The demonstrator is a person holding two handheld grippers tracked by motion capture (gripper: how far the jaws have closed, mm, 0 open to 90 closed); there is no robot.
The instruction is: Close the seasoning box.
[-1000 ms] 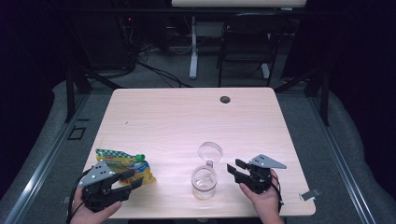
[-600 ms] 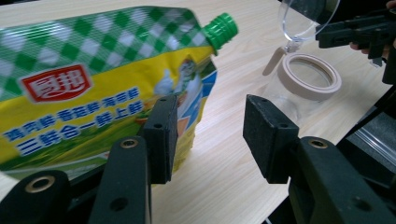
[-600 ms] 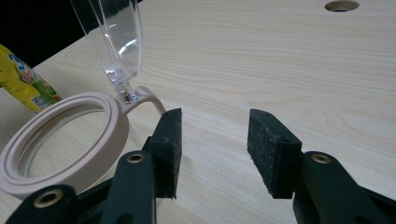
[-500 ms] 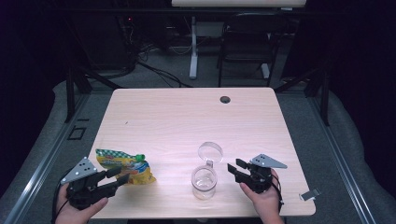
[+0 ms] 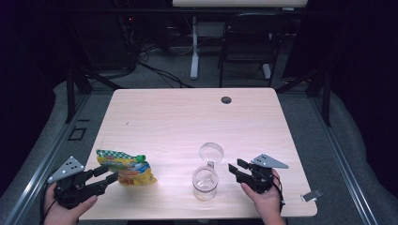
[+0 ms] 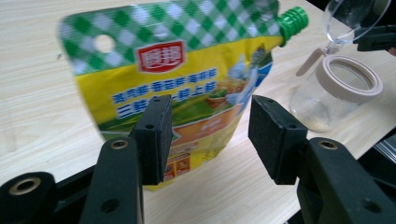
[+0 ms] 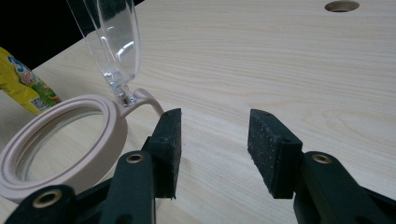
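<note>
A yellow spouted pouch (image 5: 126,166) with a green-checked top and a green cap (image 6: 293,21) lies at the table's front left. My left gripper (image 5: 107,176) points at its left edge. Its jaws have just been opening; they stand open in front of the pouch (image 6: 177,70), and the pads do not press on it. A clear jar (image 5: 205,182) with a beige rim stands at front centre, its clear lid (image 5: 211,152) flipped up. Just right of the jar, my right gripper (image 5: 236,168) is open with nothing but bare table between its jaws (image 7: 215,149); the jar's rim (image 7: 60,140) lies to their left.
The wooden table (image 5: 187,122) has a round cable hole (image 5: 226,100) near its far edge. A small grey clip (image 5: 310,195) sits at the front right corner. A chair (image 5: 248,42) and cables lie on the dark floor beyond.
My left gripper has drawn back to the left, away from the pouch, and its jaws have widened. The pouch, the jar and my right gripper have stayed put.
</note>
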